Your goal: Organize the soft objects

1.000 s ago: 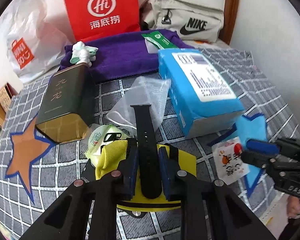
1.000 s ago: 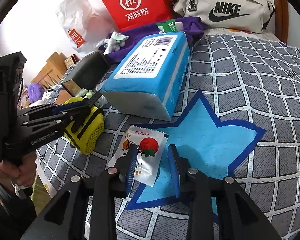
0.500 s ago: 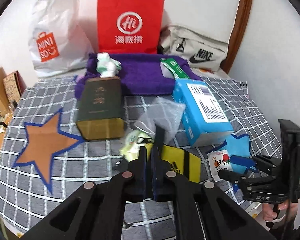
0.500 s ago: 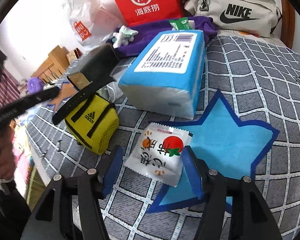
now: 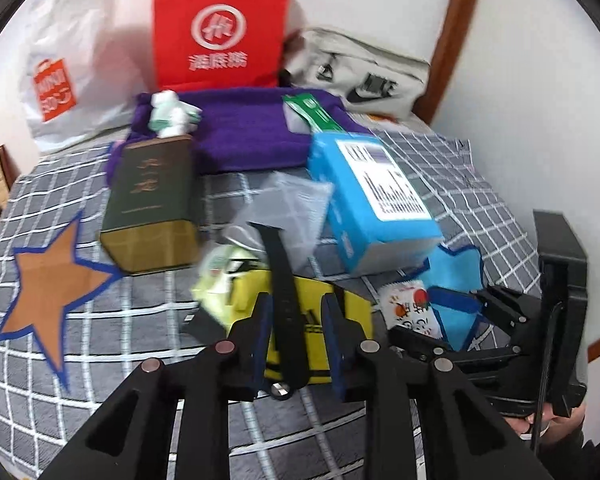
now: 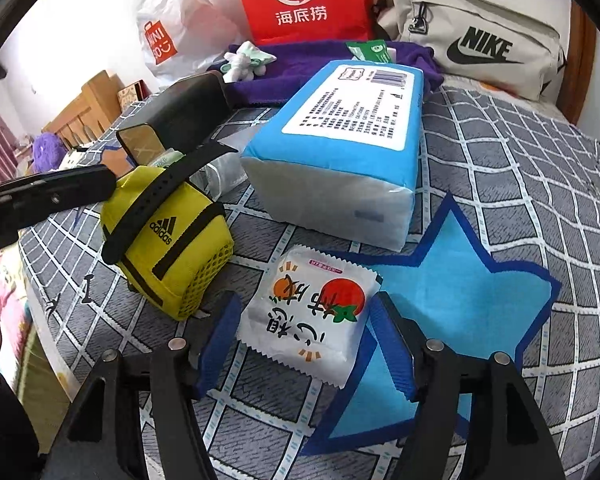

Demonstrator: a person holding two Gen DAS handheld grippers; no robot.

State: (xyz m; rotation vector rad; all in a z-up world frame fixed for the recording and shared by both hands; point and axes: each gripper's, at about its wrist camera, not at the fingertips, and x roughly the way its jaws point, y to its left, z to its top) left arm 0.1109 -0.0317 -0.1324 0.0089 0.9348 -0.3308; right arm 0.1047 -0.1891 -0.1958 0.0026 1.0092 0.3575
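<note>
A black watch strap (image 5: pixel 284 292) lies across a yellow Adidas pouch (image 5: pixel 308 332); both also show in the right wrist view, the strap (image 6: pixel 156 200) on the pouch (image 6: pixel 172 244). My left gripper (image 5: pixel 296 340) is open, its fingers either side of the strap, not gripping it. A white snack packet (image 6: pixel 312 316) lies half on a blue star patch (image 6: pixel 460 300). My right gripper (image 6: pixel 304 348) is open wide, its fingers either side of the packet. The packet (image 5: pixel 410 308) and right gripper (image 5: pixel 452 320) show at the right of the left wrist view.
A blue tissue pack (image 6: pixel 340 136), dark green box (image 5: pixel 152 200), clear plastic bag (image 5: pixel 292 204), purple towel (image 5: pixel 244 132) with a small plush toy (image 5: pixel 172 114), red paper bag (image 5: pixel 220 28), white Miniso bag (image 5: pixel 60 80), beige Nike bag (image 6: pixel 472 32). An orange star patch (image 5: pixel 48 284) lies left. Bed edge is near.
My left gripper was shut on the strap and lifted it half a second ago; now it is open and the strap lies on the pouch. My right gripper has opened around the packet.
</note>
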